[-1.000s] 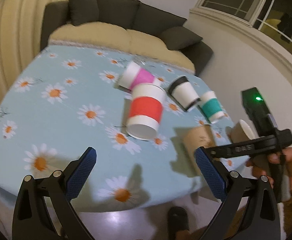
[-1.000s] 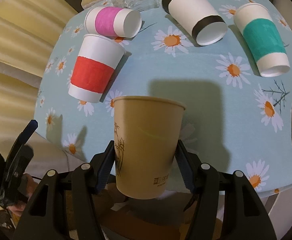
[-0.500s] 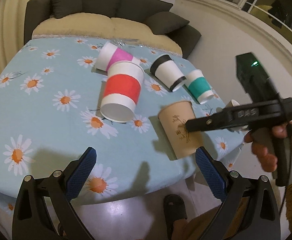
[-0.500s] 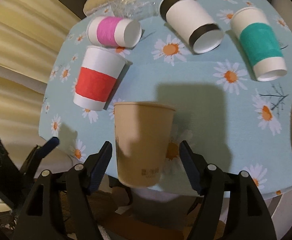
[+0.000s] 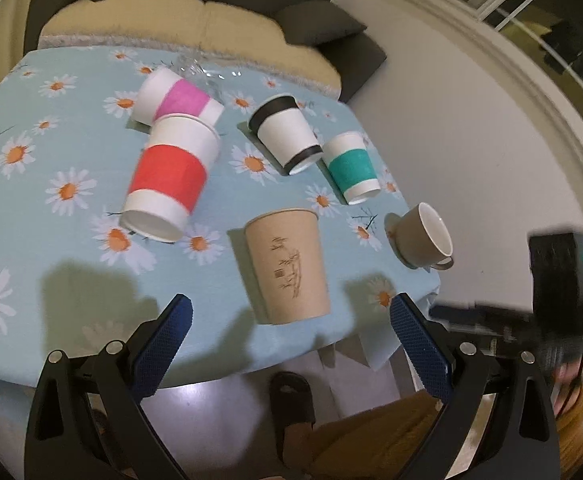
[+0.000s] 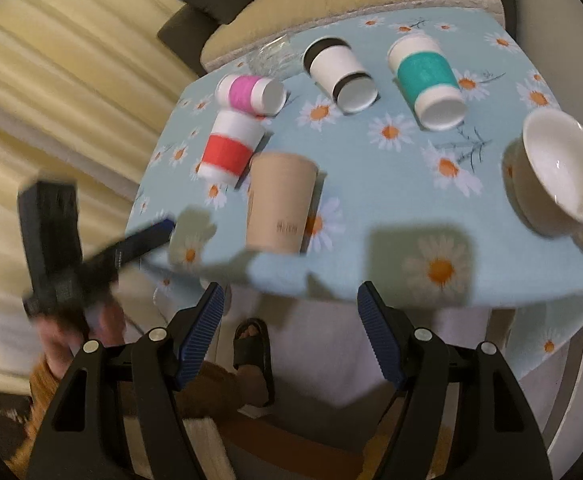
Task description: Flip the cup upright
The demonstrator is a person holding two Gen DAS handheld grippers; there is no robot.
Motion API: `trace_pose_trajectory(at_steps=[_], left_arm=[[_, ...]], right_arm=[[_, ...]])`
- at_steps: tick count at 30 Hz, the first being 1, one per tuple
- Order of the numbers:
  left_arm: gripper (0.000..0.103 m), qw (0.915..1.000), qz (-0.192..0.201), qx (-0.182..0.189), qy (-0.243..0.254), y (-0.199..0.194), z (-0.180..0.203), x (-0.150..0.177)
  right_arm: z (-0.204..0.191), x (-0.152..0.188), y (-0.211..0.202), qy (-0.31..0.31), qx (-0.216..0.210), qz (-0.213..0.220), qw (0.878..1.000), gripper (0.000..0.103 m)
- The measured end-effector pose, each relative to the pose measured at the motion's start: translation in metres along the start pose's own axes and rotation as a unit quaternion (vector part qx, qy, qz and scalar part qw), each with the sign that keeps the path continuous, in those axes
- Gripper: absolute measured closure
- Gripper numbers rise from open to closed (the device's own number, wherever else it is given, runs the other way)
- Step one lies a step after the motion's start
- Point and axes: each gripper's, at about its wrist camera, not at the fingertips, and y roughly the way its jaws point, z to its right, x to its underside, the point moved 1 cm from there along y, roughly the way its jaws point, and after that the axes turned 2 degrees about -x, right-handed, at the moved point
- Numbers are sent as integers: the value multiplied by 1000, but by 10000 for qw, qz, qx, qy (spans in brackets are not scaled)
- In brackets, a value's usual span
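A tan paper cup (image 5: 287, 266) stands upright on the daisy tablecloth (image 5: 51, 264) near the table's front edge; it also shows in the right wrist view (image 6: 279, 204). My left gripper (image 5: 291, 344) is open and empty, held back over the front edge just below the cup. My right gripper (image 6: 291, 336) is open and empty, off the table's edge, apart from the cup. The right gripper's body shows blurred at the right of the left wrist view (image 5: 559, 300).
Red-banded (image 5: 167, 180), pink-banded (image 5: 177, 98), black-banded (image 5: 285, 134) and teal-banded (image 5: 351, 168) paper cups lie or lean on the cloth behind. A brown ceramic cup on a saucer (image 5: 421, 236) sits at the right edge. A sofa (image 5: 195, 20) stands behind the table.
My right gripper opened and let go of the tan cup, which now stands on the table, then drew back off the edge. My left gripper shifted slightly.
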Motion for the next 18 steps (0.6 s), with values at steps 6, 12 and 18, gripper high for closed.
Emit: trace_pose_trajectory(at_steps=[6,12,18], left_arm=[[7,9972,-588,-431,-137,35,12,-20],[8,9883,-996,-1136,-204,73,18,-31],[14,9829,-1194,-1330,-441,93,14,-40]], right_arm=[[-1,31,1,-303,34,427,9986,34],[10,42,17,-352,-204,465,9981,34],[13,42,20,-540,-273,603,9963,34]])
